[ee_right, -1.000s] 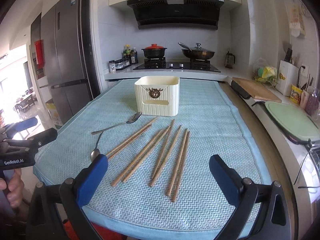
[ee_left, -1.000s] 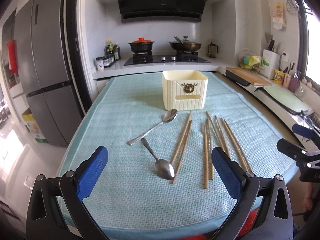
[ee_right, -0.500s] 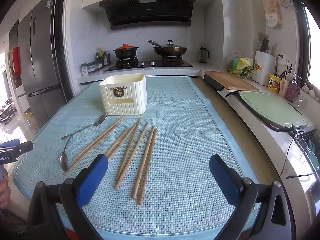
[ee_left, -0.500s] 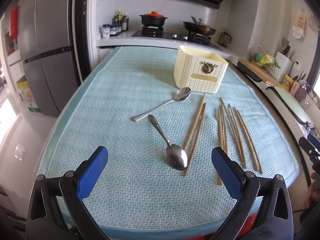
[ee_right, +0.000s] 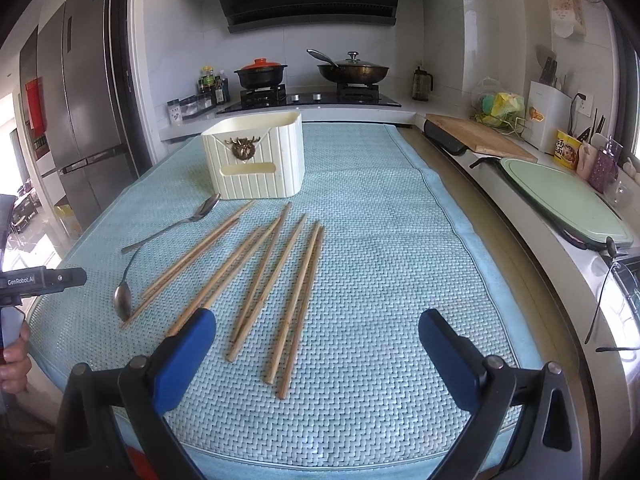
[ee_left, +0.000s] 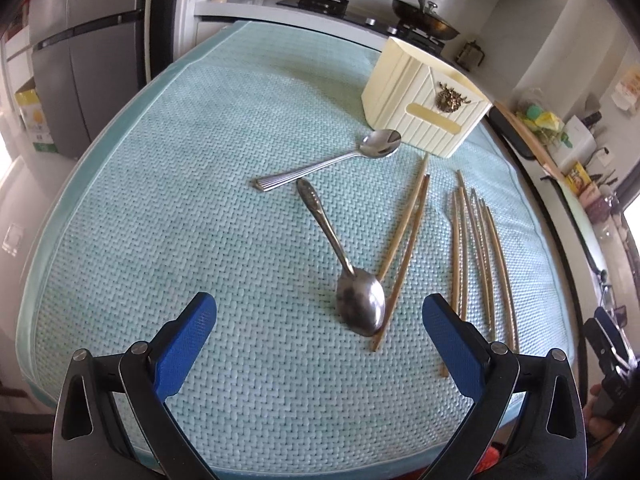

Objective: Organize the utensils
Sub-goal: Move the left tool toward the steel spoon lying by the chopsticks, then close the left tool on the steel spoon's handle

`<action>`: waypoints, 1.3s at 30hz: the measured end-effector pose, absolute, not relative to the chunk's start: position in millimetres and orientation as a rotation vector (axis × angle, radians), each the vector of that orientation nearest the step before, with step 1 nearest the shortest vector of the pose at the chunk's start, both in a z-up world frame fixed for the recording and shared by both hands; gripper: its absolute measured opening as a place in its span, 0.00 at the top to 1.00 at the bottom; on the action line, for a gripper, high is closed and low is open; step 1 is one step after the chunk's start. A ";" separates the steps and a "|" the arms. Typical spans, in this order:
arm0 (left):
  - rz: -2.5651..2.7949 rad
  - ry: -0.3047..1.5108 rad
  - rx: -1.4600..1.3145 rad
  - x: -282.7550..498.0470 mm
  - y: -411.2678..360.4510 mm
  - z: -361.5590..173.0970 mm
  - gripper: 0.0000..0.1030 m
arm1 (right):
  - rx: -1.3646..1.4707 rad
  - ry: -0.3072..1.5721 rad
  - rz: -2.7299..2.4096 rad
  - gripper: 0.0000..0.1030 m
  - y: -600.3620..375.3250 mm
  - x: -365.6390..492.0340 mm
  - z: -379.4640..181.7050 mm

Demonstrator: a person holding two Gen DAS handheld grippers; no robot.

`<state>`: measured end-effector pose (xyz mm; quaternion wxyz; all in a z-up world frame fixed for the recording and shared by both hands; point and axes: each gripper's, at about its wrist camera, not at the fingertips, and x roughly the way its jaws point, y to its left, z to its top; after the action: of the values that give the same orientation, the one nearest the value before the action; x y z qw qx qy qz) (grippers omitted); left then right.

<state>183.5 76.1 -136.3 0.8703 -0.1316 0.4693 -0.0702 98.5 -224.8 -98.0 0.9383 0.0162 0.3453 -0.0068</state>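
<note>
The left gripper [ee_left: 316,332], fingers spread wide and holding nothing, has dropped and tipped down over the table [ee_left: 160,208] in the past second, bringing the nearer spoon [ee_left: 352,280] almost between its blue pads; a second ago the same spoon lay well ahead of it. That spoon's bowl rests against the near ends of a pair of chopsticks [ee_left: 404,240], its handle pointing toward the second spoon [ee_left: 332,160], which lies just in front of the cream utensil holder [ee_left: 424,108]. The right gripper [ee_right: 316,344], also fully open and empty, hangs over the near ends of the fanned chopsticks [ee_right: 276,276], its view now swung back to centre on them. Nothing has yet gone into the holder [ee_right: 256,160]; the left side appears set to take a spoon first
</note>
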 end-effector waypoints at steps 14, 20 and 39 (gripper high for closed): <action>-0.238 1.043 -0.162 280.6 78.8 -126.5 0.01 | 0.098 0.778 0.026 0.00 -233.4 112.1 -111.3; -0.436 1.066 0.123 333.2 14.5 -131.7 0.01 | 0.088 0.782 0.033 0.00 -228.4 112.4 -110.6; -0.537 1.145 0.285 431.8 -33.1 -176.1 0.02 | 0.128 0.815 -0.001 0.00 -247.5 106.0 -118.8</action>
<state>431.8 -33.1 -176.1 0.7973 0.1327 0.5332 -0.2500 106.0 -247.5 -118.8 0.9160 0.0622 0.3962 -0.0003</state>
